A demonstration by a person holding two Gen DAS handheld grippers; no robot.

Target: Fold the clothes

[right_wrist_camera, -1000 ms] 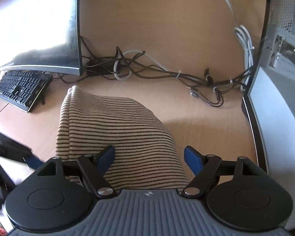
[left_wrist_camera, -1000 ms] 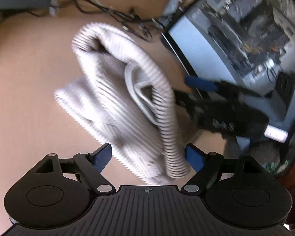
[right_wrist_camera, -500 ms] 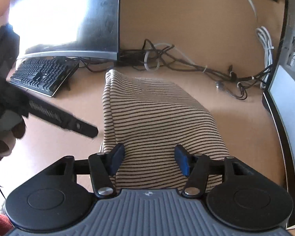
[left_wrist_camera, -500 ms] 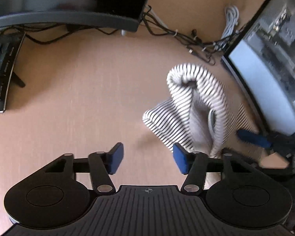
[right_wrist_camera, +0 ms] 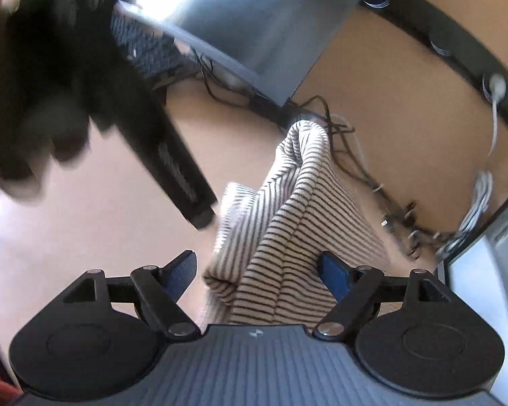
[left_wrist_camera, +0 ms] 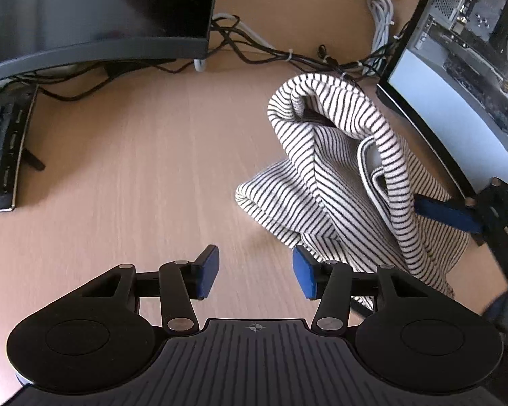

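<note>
Striped garment (left_wrist_camera: pixel 338 182) bunched, bare desk (left_wrist_camera: pixel 135 176) leftward

Bright daylight; glare whitens the desk (right_wrist_camera: pixel 23 237) at the right wrist view's left, where motion blur smears a dark shape. Fisheye edges bend.

No readable text

No lettering, brand, number or sign can be made out on anything in either wrist view.

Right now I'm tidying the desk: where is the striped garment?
In the left wrist view the striped garment is bunched on the desk, right of centre, beside the computer case and before the cables.
</note>
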